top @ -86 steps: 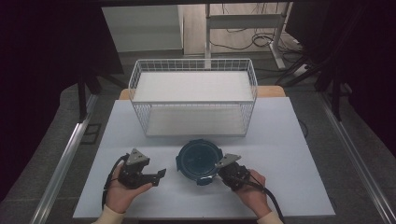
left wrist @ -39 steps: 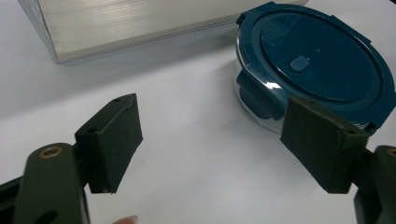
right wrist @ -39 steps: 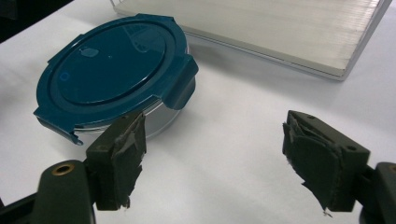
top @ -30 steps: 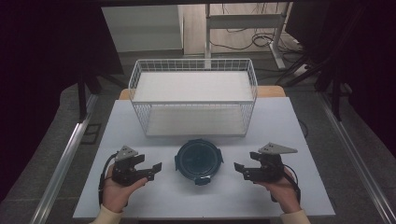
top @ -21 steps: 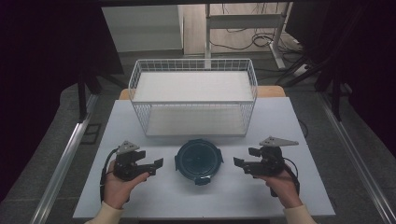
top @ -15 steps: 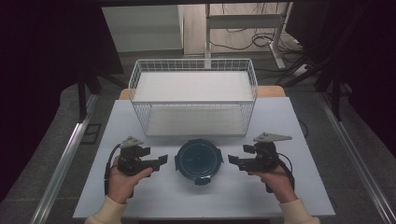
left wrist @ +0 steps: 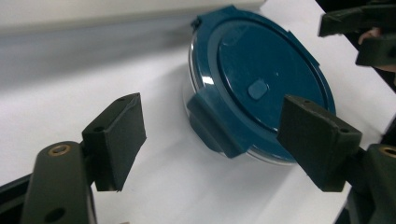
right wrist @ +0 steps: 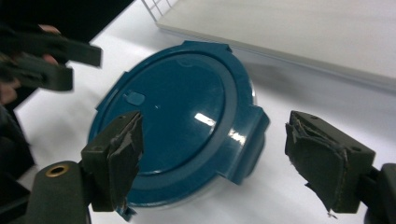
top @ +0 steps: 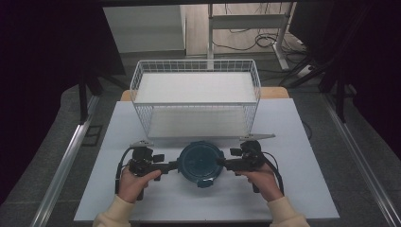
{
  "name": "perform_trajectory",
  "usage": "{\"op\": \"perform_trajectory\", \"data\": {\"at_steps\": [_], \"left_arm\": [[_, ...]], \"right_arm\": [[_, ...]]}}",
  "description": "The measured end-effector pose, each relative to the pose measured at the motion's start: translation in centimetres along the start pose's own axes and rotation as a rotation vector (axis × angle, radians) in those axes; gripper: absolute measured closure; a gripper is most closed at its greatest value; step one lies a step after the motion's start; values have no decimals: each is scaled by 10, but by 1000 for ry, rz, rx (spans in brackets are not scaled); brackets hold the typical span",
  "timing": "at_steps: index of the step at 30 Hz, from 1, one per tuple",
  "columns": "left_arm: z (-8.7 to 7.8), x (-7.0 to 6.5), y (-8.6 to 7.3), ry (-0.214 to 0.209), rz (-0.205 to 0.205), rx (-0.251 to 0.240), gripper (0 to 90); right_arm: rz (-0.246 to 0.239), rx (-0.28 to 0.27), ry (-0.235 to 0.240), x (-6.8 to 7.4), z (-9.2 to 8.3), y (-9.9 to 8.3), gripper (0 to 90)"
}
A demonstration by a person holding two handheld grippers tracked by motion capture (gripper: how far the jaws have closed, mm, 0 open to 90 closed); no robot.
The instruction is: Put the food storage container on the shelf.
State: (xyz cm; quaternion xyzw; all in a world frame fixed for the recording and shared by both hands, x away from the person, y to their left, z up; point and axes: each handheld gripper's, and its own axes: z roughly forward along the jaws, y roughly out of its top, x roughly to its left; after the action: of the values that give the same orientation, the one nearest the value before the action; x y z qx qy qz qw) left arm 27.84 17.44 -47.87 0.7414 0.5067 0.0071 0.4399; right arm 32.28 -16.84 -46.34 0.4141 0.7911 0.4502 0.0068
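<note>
A round container with a dark blue clip-on lid sits on the white table in front of the wire basket. My left gripper points at its left side, my right gripper at its right side. In the left gripper view the left gripper is open; its jaws have just been closing a little, and the lid's side latch stands between the pads, untouched. In the right gripper view the right gripper is open around the opposite latch, with its worn pads clear of it.
A white wire basket with a white board inside stands behind the container at the table's far side. The white tabletop ends close behind my hands. Dark floor and desk legs lie beyond.
Both hands have moved inward from the sides of the table, bringing the jaw tips up to the container's left and right latches. The container has not moved.
</note>
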Motion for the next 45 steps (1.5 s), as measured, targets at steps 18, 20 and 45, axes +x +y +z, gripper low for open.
{"op": "perform_trajectory", "data": {"at_steps": [18, 20, 45], "left_arm": [[35, 17, -10, -167, -199, 60, 215], [37, 18, -10, -175, -206, 61, 214], [44, 10, -12, -279, -269, 60, 378]], "right_arm": [[169, 84, 76, -23, 33, -6, 156], [193, 80, 91, -25, 35, -8, 169], [386, 108, 175, -28, 33, -16, 332]]}}
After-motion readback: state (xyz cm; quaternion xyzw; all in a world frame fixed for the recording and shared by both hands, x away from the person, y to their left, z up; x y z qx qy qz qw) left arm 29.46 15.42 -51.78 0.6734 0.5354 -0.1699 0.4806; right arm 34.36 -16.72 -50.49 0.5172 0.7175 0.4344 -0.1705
